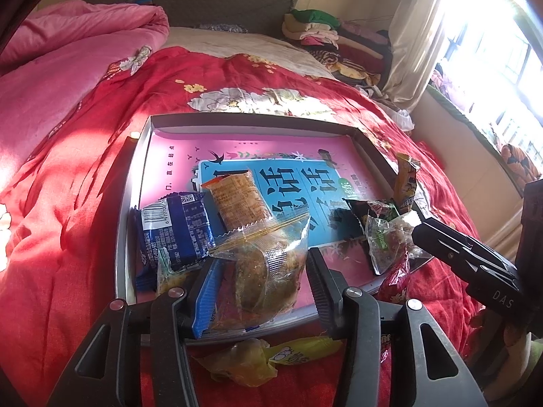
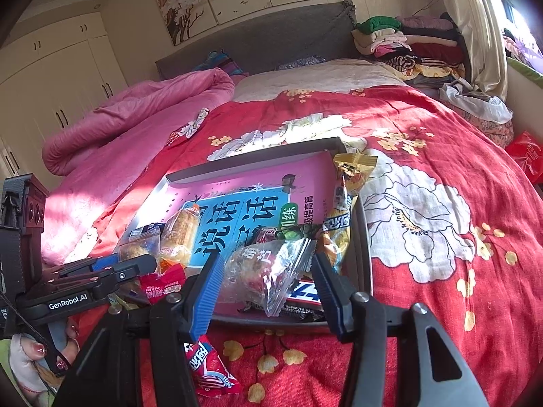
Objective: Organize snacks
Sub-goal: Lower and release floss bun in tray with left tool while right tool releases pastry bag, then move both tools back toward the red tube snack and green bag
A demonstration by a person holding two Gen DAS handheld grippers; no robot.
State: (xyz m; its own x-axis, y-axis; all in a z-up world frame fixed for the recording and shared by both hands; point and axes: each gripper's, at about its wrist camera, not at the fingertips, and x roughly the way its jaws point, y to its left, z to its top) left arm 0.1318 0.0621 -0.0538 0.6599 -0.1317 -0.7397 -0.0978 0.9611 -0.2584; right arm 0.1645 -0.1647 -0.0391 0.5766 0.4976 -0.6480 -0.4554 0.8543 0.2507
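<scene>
A grey tray (image 1: 142, 156) with a pink and blue book cover inside lies on the red bedspread; it also shows in the right wrist view (image 2: 258, 156). My left gripper (image 1: 258, 281) is open around a clear packet with a brown cake (image 1: 268, 264) at the tray's near edge. A dark blue packet (image 1: 176, 227) and an orange packet (image 1: 237, 200) lie beside it. My right gripper (image 2: 268, 278) is open around a clear packet with red print (image 2: 268, 268) at the tray's near right corner. A yellow packet (image 2: 342, 203) leans on the tray's right wall.
A yellow packet (image 1: 271, 356) and a red packet (image 2: 207, 366) lie on the bedspread in front of the tray. A rolled pink quilt (image 2: 135, 125) is at the left. Folded clothes (image 2: 407, 44) are stacked by the headboard. A window is at the right.
</scene>
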